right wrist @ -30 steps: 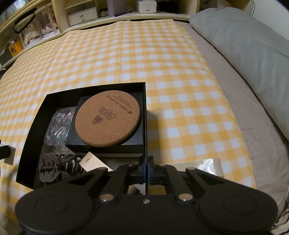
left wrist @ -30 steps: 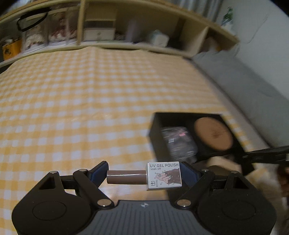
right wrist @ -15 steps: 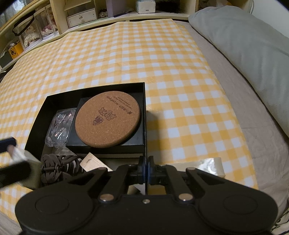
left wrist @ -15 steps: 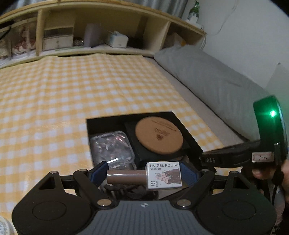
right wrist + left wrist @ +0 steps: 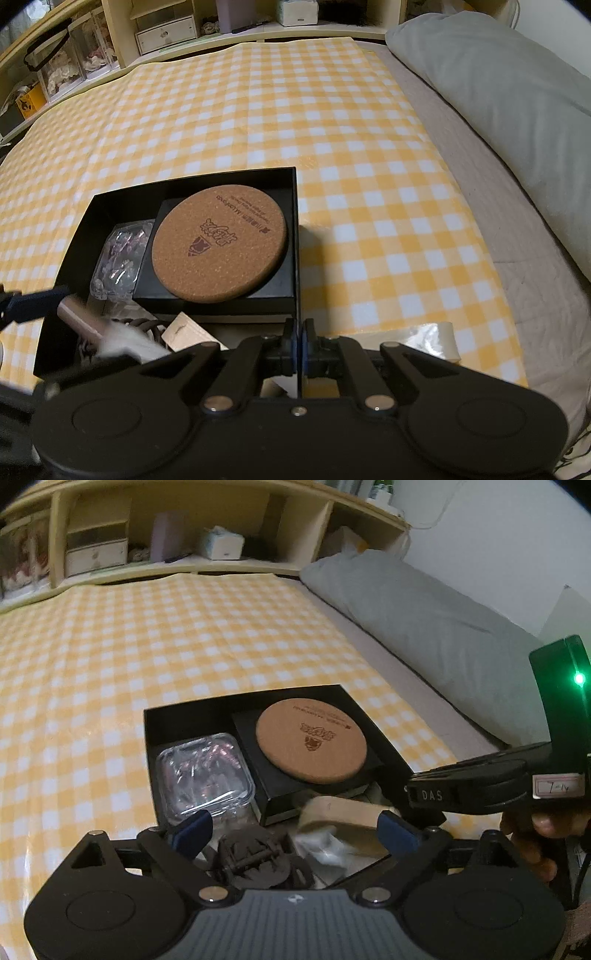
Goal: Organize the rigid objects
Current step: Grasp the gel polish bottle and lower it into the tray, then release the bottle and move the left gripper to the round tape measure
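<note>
Now your left claw (image 5: 293, 830) is opening, nothing pinched between its pads; the blurred polish bottle (image 5: 88, 325) drops just below it into the black box (image 5: 295, 221), long axis slanting; your right claw (image 5: 298, 347) is clamped on the box's near wall.

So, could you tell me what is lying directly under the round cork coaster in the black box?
The cork coaster rests on a smaller black box inside the open black box. What that smaller box holds, and the floor beneath it, are covered.

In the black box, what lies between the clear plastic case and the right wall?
A flat black box with a round cork coaster on top; both wrist views show it.
</note>
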`<state>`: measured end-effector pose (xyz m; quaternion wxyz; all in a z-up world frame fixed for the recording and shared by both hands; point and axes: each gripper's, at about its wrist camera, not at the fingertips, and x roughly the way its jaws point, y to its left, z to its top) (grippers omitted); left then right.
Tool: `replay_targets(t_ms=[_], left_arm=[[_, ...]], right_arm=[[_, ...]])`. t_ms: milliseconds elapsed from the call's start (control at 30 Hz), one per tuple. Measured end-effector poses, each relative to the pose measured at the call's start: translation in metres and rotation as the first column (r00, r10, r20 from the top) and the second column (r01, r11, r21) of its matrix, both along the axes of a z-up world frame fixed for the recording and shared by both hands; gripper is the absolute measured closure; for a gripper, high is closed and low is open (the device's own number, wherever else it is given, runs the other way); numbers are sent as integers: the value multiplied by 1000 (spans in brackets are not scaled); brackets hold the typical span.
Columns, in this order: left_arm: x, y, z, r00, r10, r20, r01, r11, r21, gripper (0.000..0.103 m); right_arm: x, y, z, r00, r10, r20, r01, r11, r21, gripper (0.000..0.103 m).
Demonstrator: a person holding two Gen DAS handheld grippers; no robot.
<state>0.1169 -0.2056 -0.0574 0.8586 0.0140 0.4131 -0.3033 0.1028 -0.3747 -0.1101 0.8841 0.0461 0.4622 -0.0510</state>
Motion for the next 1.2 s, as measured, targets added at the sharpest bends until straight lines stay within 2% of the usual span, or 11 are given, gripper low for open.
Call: replay_targets(t_ms=[400, 867, 1067, 1200], left_arm=[[-8, 8, 5, 999, 38, -16, -38, 999, 28, 6], [-19, 6, 10, 1000, 24, -6, -23, 998, 51, 6], [-27, 11, 17, 999, 43, 9, -43, 996, 75, 0], [-33, 16, 19, 998, 63, 20, -65, 992, 107, 0]], right_arm=[[0, 3, -1, 1000, 5, -6, -5, 1000, -13, 100], [0, 3, -2, 1000, 5, -6, -5, 1000, -13, 100], [0, 3, -2, 1000, 6, -6, -6, 1000, -13, 100], [0, 2, -2, 1000, 4, -6, -4, 1000, -11, 100]])
